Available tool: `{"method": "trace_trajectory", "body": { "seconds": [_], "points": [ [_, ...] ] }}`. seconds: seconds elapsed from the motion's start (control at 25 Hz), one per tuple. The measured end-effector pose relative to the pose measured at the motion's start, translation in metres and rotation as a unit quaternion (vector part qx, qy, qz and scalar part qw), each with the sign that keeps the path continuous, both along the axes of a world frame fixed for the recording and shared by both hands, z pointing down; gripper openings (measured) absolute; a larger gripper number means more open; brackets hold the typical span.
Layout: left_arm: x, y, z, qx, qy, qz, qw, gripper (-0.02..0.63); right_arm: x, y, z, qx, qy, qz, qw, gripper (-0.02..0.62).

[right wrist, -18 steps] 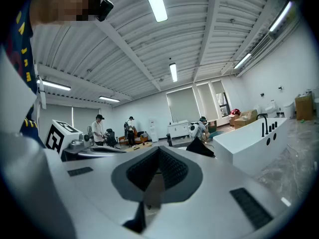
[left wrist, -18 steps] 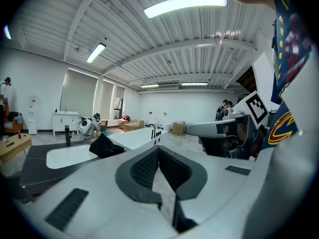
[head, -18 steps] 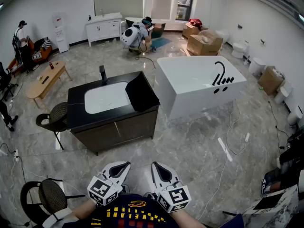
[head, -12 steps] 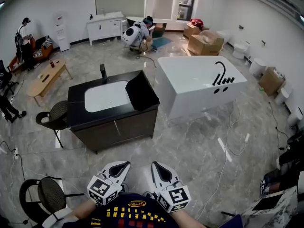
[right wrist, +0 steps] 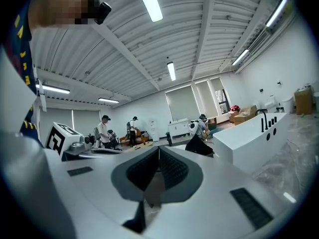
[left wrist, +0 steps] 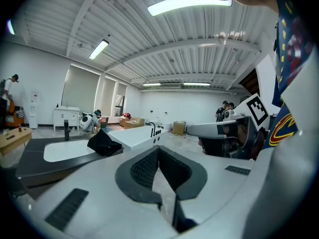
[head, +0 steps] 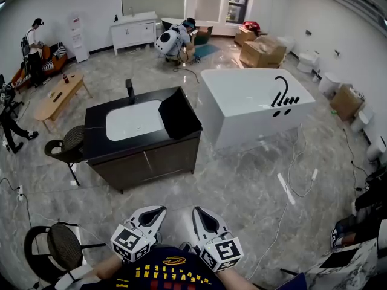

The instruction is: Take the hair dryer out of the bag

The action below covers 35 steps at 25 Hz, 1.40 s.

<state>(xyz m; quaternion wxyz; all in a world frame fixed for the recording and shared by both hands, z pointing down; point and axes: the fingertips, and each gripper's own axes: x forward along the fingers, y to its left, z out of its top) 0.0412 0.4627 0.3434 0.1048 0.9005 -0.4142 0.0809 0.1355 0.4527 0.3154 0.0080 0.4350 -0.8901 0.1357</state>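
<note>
A black bag (head: 179, 111) stands open-topped on the right end of a black vanity (head: 97, 153), far ahead of me; it also shows as the bag (left wrist: 103, 143) and the bag (right wrist: 198, 146) in the gripper views. No hair dryer is visible. My left gripper (head: 159, 210) and right gripper (head: 198, 211) are held close to my body at the bottom of the head view, side by side and pointing forward. Both are shut with nothing between the jaws, as the left gripper (left wrist: 158, 151) and right gripper (right wrist: 158, 151) views show.
The vanity holds a white sink (head: 135, 121) and a black faucet (head: 129, 90). A white bathtub (head: 254, 104) stands to its right. Wicker chairs (head: 65, 151) (head: 60, 248) sit at the left, cables (head: 290, 186) cross the floor, and people (head: 174, 42) work at the back.
Both grippers keep their place and stay shut. The head view has shifted slightly, and a person at the far left edge has walked along the floor.
</note>
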Motion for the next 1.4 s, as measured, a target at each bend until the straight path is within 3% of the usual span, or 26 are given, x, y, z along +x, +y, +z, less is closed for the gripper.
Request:
{"method": "trace_trajectory", "body": {
  "seconds": [0.16, 0.32, 0.56, 1.2, 1.4],
  "points": [
    [0.004, 0.005, 0.016, -0.013, 0.0, 0.004, 0.9999, 0.003, -0.003, -0.001, 0.02, -0.02, -0.005, -0.009, 1.0, 0.008],
    [-0.013, -0.002, 0.028, -0.035, 0.007, -0.019, 0.9992, 0.003, -0.013, -0.011, 0.033, -0.039, -0.001, -0.018, 0.999, 0.008],
    [-0.033, -0.035, 0.03, -0.023, 0.002, -0.01, 0.9997, 0.003, -0.041, -0.045, 0.038, -0.043, 0.005, -0.018, 0.999, 0.008],
    [-0.175, -0.155, 0.035, -0.035, 0.025, -0.023, 0.9988, 0.003, -0.188, -0.155, 0.06, -0.077, 0.056, -0.041, 0.995, 0.008],
    [-0.198, -0.176, 0.041, -0.045, 0.038, -0.005, 0.9983, 0.003, -0.212, -0.174, 0.065, -0.088, 0.071, -0.023, 0.993, 0.008]
  ]
}}
